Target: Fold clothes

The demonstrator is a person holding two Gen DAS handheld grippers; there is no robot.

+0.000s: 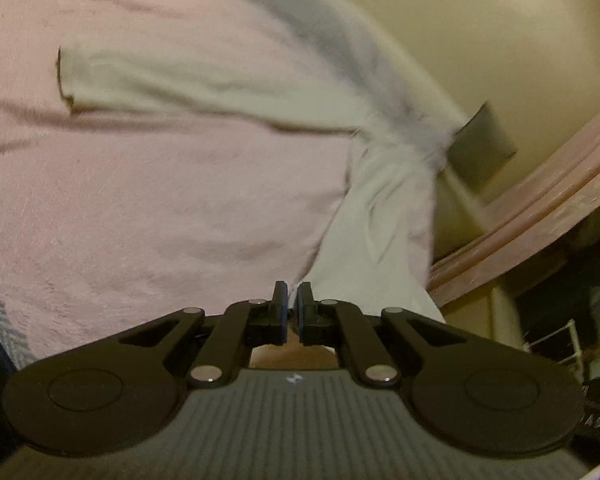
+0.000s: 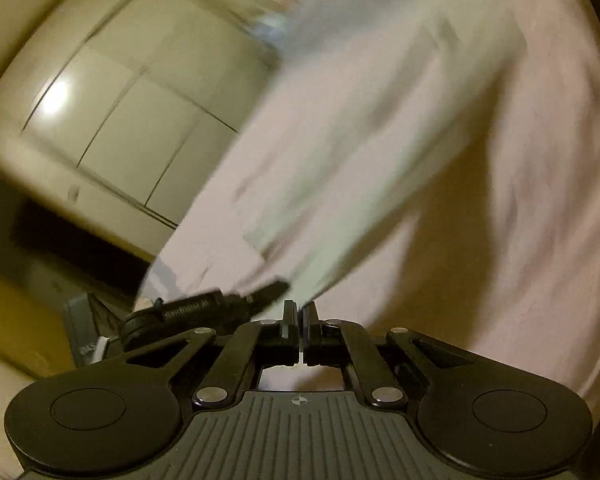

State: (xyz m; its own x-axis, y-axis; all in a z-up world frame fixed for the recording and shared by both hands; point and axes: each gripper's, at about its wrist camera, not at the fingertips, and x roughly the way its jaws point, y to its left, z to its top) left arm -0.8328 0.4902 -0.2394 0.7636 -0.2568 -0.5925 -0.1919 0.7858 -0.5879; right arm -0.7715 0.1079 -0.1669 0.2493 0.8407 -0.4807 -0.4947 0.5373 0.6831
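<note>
Pinching white garment point(image 1: 380, 216) over pink sheet point(image 1: 140, 200), left tool point(image 1: 292, 300) and right tool point(image 2: 300, 312) both clenched; writing unreadable.

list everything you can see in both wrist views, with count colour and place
garment: one, white, long-sleeved, lifted over the bed, one sleeve stretched out across the left wrist view; blurred in the right wrist view
bed cover: one, pink, fills the left half of the left wrist view and lies behind the garment in the right wrist view
wall: cream, upper right of the left wrist view
cabinet doors: pale cream panels, count unclear, upper left of the right wrist view
left gripper: one, black, jaws closed on a garment edge
right gripper: one, black, jaws closed on a garment edge
</note>
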